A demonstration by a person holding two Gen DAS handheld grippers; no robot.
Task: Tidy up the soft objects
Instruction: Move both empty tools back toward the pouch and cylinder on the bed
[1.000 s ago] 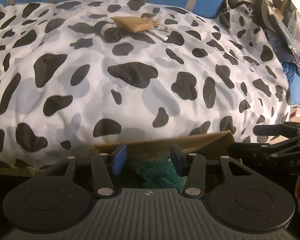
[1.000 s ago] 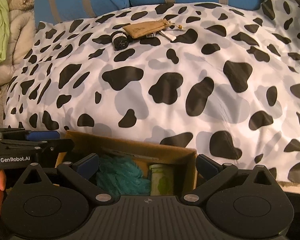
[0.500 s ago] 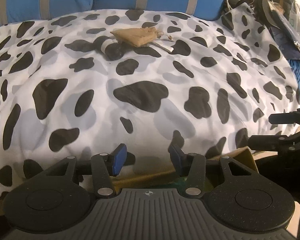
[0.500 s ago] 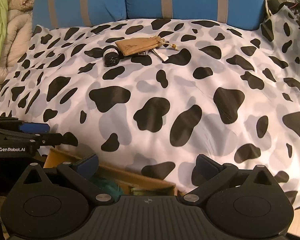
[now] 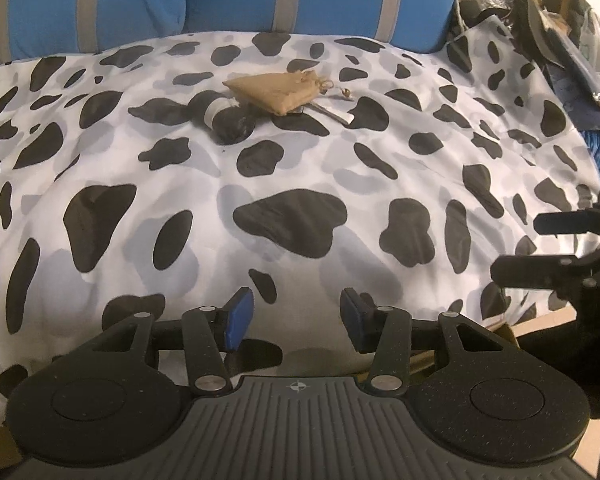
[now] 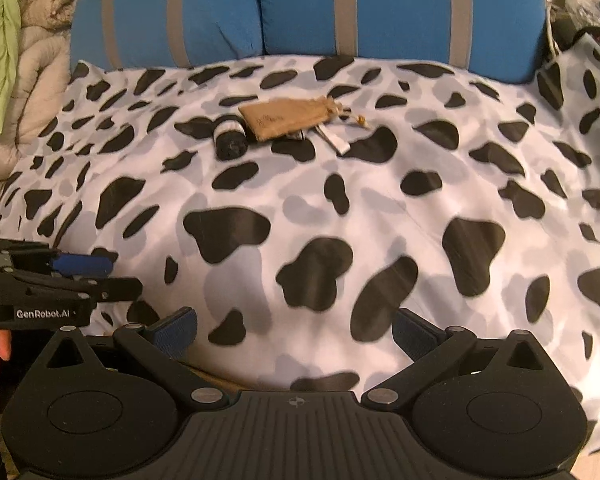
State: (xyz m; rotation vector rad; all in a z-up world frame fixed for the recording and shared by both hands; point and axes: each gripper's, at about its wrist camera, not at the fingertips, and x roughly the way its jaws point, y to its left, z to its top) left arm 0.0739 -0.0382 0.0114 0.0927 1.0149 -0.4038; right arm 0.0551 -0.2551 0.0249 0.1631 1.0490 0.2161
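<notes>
Near the far edge of the cow-print black-and-white duvet [image 5: 300,184] on the bed: tan fabric drawstring pouch [image 5: 278,90], flat, cord end pointing toward the right side. Touching or just beside it on the left, a rolled black-and-white sock bundle [image 5: 224,118]. A small white strip or tag [image 6: 334,142] lies by the pouch's right end; can't tell what it is

Left tool [image 5: 296,320]: fingers spread, nothing between them, hovering over the near edge of the bed. Right tool [image 6: 296,330]: fingers spread wider, also empty, same near edge. Both well apart from the targets

Handling, my read:
- Pouch looks light, limp, will fold and sag when lifted. Pinch mid-body across the short width, or bunch at the gathered neck; avoid catching only the cord
- Sock roll looks soft, compressible, light. Grip across the middle of the roll so it doesn't unroll; might roll away on the duvet if nudged
- Duvet is puffy, so pressing down risks pinching bedding along with the item

Around:
- Blue cushions with grey stripes [image 6: 300,12] right behind the targets, along the far edge
- Green and beige bedding pile [image 6: 4,60] off the left side
- Dark clutter of bags and plastic [image 5: 560,28] at the far right corner
- Sliver of brown cardboard [image 5: 504,332] below the near edge, mostly hidden by the left tool

Path across the duvet looks unobstructed; only real issue is the two items touching, so take one without dragging the other
</notes>
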